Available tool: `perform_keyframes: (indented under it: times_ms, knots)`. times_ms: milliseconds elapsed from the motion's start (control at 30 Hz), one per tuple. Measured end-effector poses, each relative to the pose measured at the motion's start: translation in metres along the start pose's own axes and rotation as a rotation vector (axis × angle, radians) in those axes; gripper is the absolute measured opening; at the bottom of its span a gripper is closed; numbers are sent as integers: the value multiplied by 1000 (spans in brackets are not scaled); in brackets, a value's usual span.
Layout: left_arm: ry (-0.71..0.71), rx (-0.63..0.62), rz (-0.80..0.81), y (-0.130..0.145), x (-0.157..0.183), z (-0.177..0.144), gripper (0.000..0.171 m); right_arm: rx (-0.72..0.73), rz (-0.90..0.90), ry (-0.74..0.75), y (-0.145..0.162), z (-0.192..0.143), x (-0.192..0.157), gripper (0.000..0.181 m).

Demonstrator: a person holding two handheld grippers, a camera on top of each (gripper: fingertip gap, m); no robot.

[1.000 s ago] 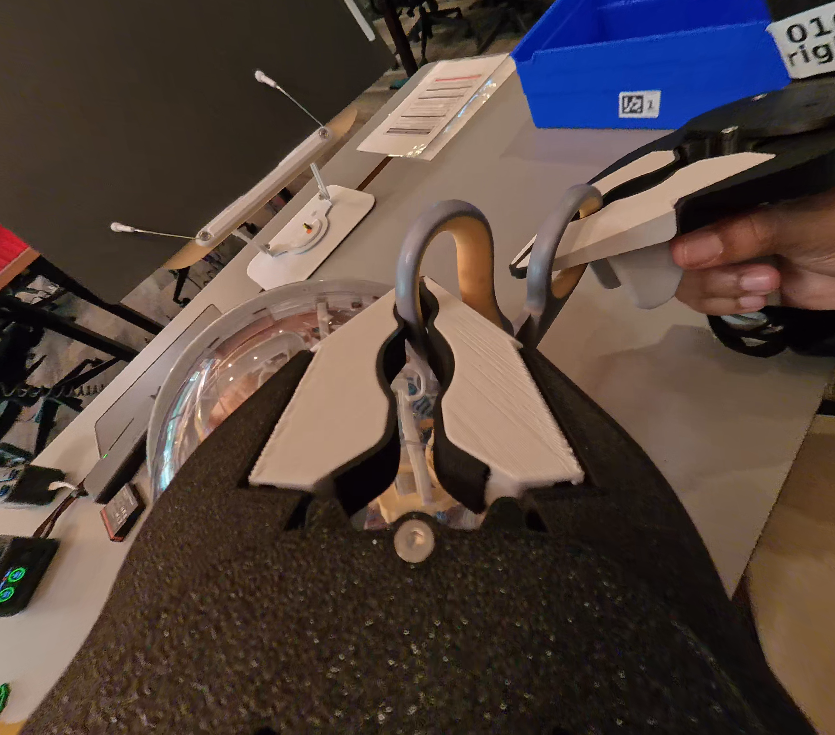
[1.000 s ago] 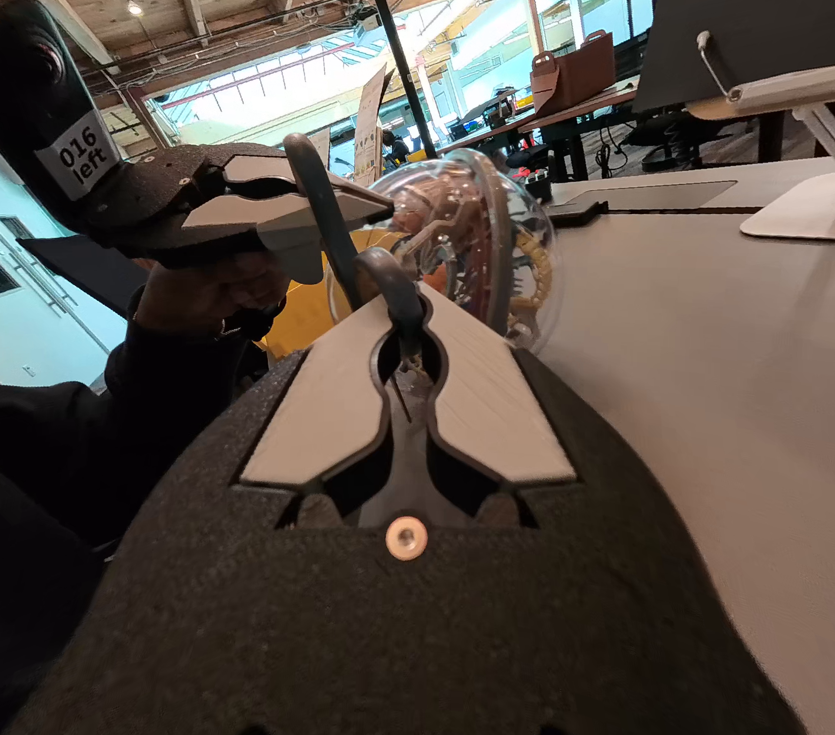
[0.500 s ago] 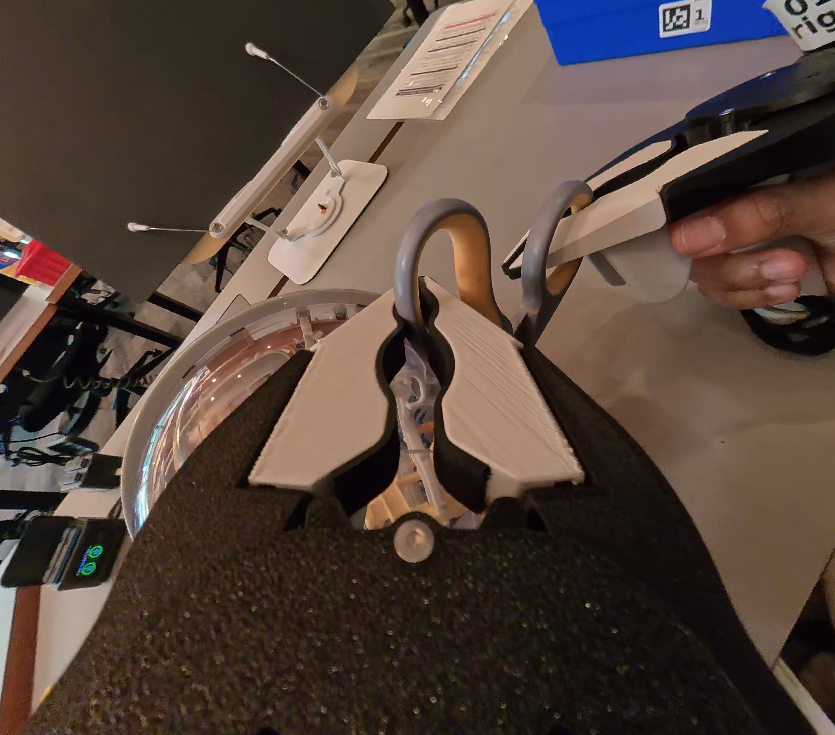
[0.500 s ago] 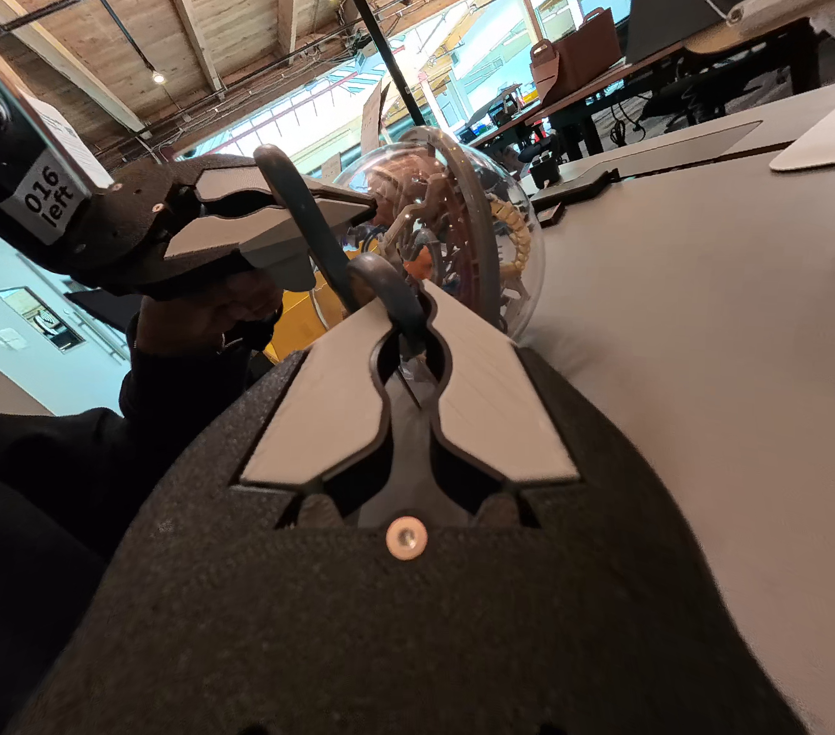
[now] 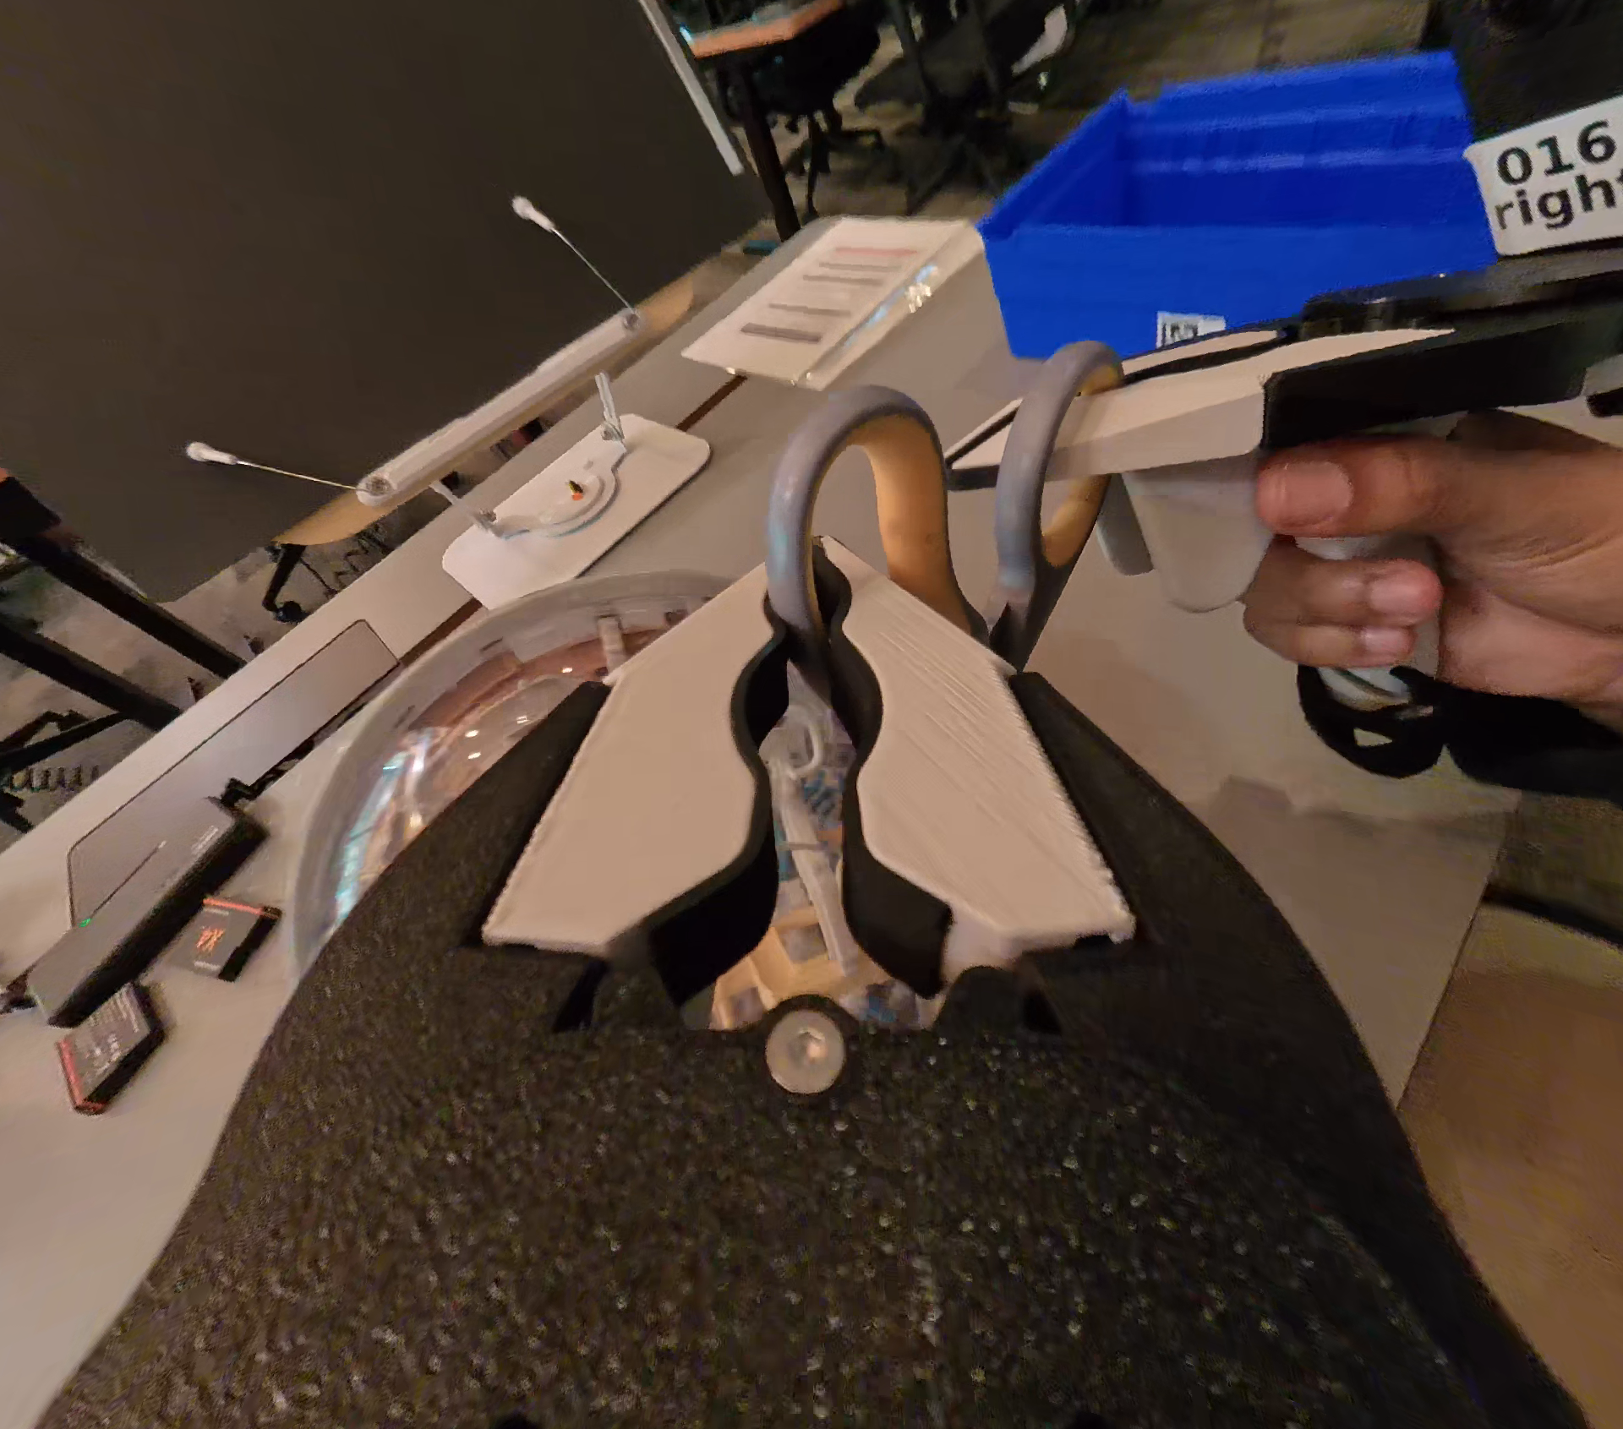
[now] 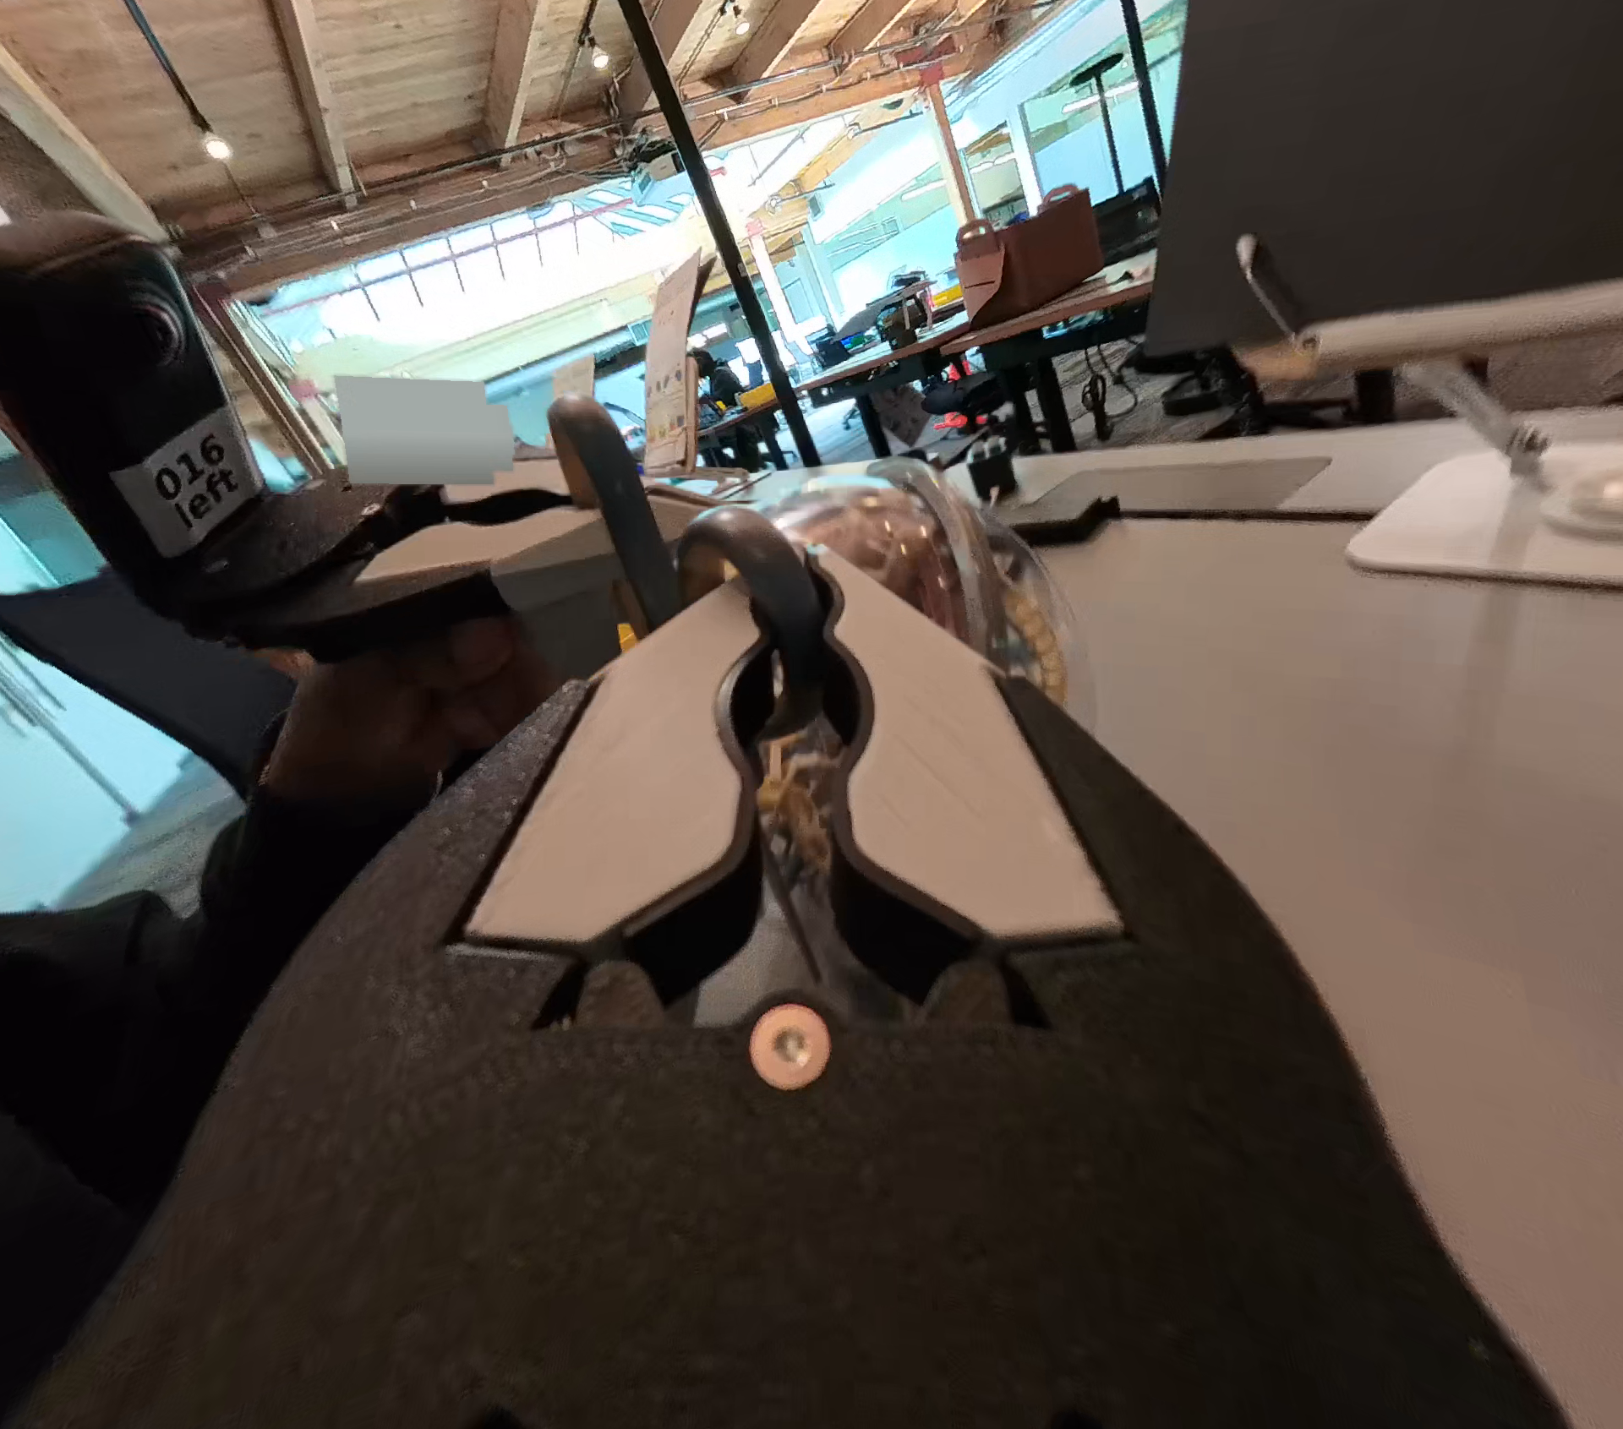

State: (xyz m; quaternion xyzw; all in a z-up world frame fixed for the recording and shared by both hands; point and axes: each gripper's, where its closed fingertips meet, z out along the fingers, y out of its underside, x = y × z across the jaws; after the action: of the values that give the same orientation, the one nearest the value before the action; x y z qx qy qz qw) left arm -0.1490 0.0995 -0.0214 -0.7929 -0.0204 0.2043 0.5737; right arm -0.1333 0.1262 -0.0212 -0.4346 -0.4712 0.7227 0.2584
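A pair of scissors with grey and yellow handle loops [image 5: 865, 412] is held between both grippers. My left gripper [image 5: 810, 572] is shut on the left loop. My right gripper [image 5: 1036, 434] is shut on the other loop, with a hand on its grip. In the right wrist view my right gripper [image 6: 795, 583] clamps a grey loop [image 6: 746, 531], and the left gripper [image 6: 562, 540] holds the taller loop beside it. A clear plastic ball [image 5: 421, 720] with a maze inside lies on the grey table right under the grippers; it also shows in the right wrist view [image 6: 1001, 579]. The scissor blades are hidden.
A blue bin [image 5: 1229, 228] stands at the far right of the table. A sheet in a clear holder [image 5: 834, 298] and a white stand with a bar and thin rods [image 5: 580, 500] sit behind. Flat dark devices [image 5: 140, 921] lie at the left. A dark panel [image 5: 307, 158] rises behind. Both grippers' tips are close together, under 4 cm apart.
Both grippers have stayed shut on the scissor loops while swinging together. The ball now sits lower in the right wrist view, and more of the room behind shows.
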Motion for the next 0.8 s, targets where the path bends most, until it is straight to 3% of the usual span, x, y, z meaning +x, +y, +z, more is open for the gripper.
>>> perform_keyframes:
  times_ms: [133, 367, 533, 800]
  knots:
    - [-68, 81, -135, -20, -29, -17, 0, -98, -161, -9, -33, 35, -16, 0]
    - [-82, 182, -365, 2, -70, -48, 3, -296, -413, -16, -40, 107, -42, 0]
    - [-85, 193, -360, 16, -77, -61, 4, -350, -432, -11, -23, 118, -48, 0]
    - [-75, 189, -319, 22, -85, -74, 4, -267, -415, -9, -16, 121, -60, 0]
